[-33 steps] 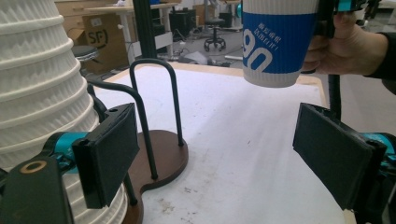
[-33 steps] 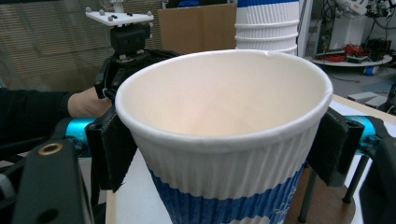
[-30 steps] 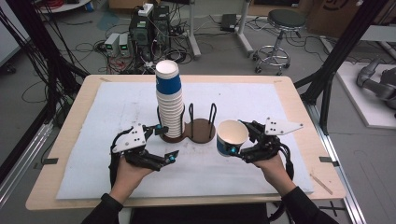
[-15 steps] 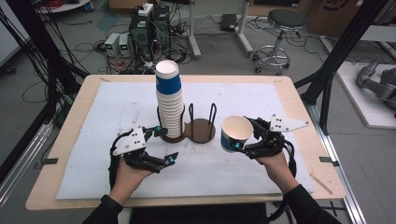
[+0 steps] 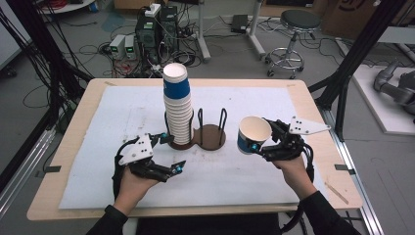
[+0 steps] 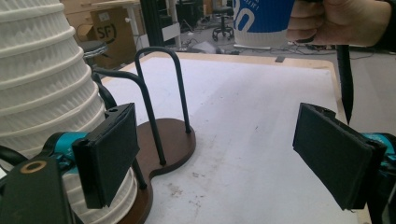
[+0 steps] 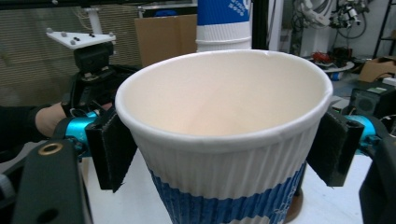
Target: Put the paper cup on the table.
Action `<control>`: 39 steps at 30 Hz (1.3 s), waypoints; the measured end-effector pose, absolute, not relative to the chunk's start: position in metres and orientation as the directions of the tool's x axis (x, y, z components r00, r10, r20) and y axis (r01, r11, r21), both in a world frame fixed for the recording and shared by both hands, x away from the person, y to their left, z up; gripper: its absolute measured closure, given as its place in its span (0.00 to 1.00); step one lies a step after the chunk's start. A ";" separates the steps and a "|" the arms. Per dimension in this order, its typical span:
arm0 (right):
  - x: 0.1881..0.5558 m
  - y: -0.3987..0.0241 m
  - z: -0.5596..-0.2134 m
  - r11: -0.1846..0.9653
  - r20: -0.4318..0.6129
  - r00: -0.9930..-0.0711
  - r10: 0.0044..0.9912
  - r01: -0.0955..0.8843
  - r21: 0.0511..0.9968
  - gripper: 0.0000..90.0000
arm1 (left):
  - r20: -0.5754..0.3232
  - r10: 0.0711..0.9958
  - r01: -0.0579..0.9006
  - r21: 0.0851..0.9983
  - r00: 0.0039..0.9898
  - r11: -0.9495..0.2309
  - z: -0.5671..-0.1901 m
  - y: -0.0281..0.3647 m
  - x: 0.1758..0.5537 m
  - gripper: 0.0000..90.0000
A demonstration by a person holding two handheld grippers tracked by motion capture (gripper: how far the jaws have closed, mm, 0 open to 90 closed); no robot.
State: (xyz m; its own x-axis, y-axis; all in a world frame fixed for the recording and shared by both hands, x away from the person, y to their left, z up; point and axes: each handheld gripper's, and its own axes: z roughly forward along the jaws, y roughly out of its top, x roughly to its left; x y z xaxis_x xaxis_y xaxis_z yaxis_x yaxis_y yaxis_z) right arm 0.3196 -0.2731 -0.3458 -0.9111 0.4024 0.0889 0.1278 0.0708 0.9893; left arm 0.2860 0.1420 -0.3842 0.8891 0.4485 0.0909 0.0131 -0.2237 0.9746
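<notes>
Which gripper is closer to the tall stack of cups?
Left. The left gripper sits right beside the bottom of the stack of cups, jaws open. The right gripper holds a single cup farther off, past the brown stand.

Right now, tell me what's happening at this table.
A person works with a gripper in each hand. The right gripper holds a single paper cup by its sides, lifted off the table, to the right of the wooden stand. The stand's left slot carries a tall stack of cups; its right slot is free. The left gripper waits open beside the foot of the stack, holding nothing.
</notes>
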 end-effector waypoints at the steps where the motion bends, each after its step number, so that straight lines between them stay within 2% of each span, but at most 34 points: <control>1: 0.320 -0.274 -0.346 0.070 0.090 -0.910 0.406 0.129 0.989 0.23 | 0.090 0.451 0.014 0.975 0.888 -0.223 -0.384 0.142 0.286 0.16; 13: 0.330 -0.291 -0.346 0.066 0.082 -0.872 0.483 0.130 0.989 0.24 | 0.090 0.457 0.018 0.974 0.885 -0.227 -0.385 0.143 0.287 0.16; 27: 0.361 -0.317 -0.356 0.064 0.115 -0.787 0.606 0.193 0.979 0.23 | 0.078 0.463 0.028 0.976 0.883 -0.218 -0.386 0.146 0.286 0.16; 39: 0.383 -0.328 -0.367 0.057 0.127 -0.730 0.671 0.222 0.973 0.23 | 0.069 0.450 0.033 0.976 0.890 -0.215 -0.386 0.144 0.288 0.16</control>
